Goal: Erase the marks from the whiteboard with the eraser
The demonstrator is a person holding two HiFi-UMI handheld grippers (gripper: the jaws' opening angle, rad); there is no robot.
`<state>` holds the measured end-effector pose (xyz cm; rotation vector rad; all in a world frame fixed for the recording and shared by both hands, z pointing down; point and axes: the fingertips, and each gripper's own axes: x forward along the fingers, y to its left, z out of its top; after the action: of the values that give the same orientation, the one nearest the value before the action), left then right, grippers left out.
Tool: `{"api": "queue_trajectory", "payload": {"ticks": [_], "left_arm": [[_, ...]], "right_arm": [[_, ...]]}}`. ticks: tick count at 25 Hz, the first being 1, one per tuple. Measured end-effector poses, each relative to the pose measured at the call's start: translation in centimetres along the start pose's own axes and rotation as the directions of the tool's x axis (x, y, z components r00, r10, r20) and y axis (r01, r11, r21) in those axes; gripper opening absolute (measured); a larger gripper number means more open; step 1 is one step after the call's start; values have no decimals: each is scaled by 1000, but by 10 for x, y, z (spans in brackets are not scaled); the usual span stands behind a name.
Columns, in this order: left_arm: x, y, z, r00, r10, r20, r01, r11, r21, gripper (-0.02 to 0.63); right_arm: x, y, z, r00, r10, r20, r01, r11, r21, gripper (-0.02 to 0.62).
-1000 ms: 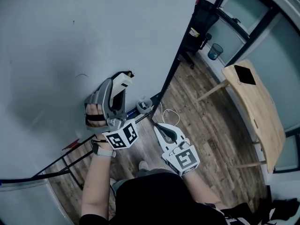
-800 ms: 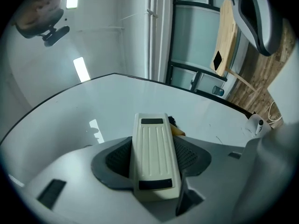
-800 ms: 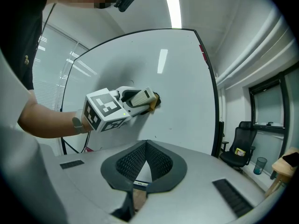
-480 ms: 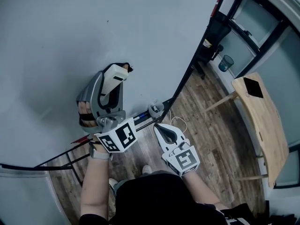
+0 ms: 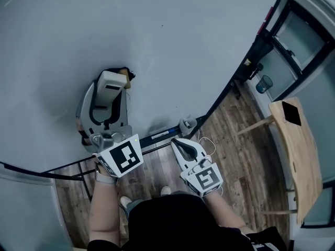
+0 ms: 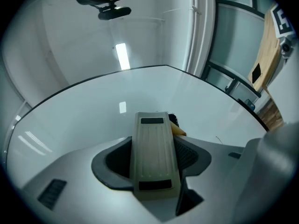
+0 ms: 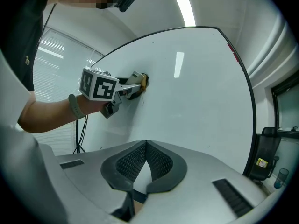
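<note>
The whiteboard (image 5: 172,41) fills the upper left of the head view. My left gripper (image 5: 119,78) is pressed to it, shut on the eraser (image 5: 111,80), a beige ribbed block whose dark and tan tip (image 5: 125,75) touches the board. In the left gripper view the eraser (image 6: 154,150) lies between the jaws, and a faint thin stroke (image 6: 217,138) shows on the board to its right. The right gripper view shows the left gripper (image 7: 140,82) on the whiteboard (image 7: 196,92). My right gripper (image 5: 180,143) is held low off the board, shut and empty (image 7: 146,143).
A tray ledge (image 5: 162,135) with markers runs along the board's lower edge. To the right stand a wooden table (image 5: 296,161) with a black phone (image 5: 291,113) on it and a cup (image 5: 265,82) on the plank floor. Black window frames stand behind.
The left gripper has slid the eraser left across the board. A thin curved mark seen left of the eraser one second ago no longer shows. The right gripper has stayed put.
</note>
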<state>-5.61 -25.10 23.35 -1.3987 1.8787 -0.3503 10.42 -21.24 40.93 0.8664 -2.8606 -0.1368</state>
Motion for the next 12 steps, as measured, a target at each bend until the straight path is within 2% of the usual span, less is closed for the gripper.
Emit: {"api": "queue_trajectory", "payload": {"ticks": [5,9,12], "left_arm": [[-27,24,-34,996,-8,-89,2,998,-63,264],[-54,40,-66,986,-59,-156,36,989,-144,264],[-85,62,-93,978,-71,-195,31,979,-201,264]], "right_arm": [[15,18,4,999,1,-42,-1,1000,14,26],[33,44,7,998,58,-29,-58,998,8,26],[48,79,10,994,107,-18,-107,994,0,26]]}}
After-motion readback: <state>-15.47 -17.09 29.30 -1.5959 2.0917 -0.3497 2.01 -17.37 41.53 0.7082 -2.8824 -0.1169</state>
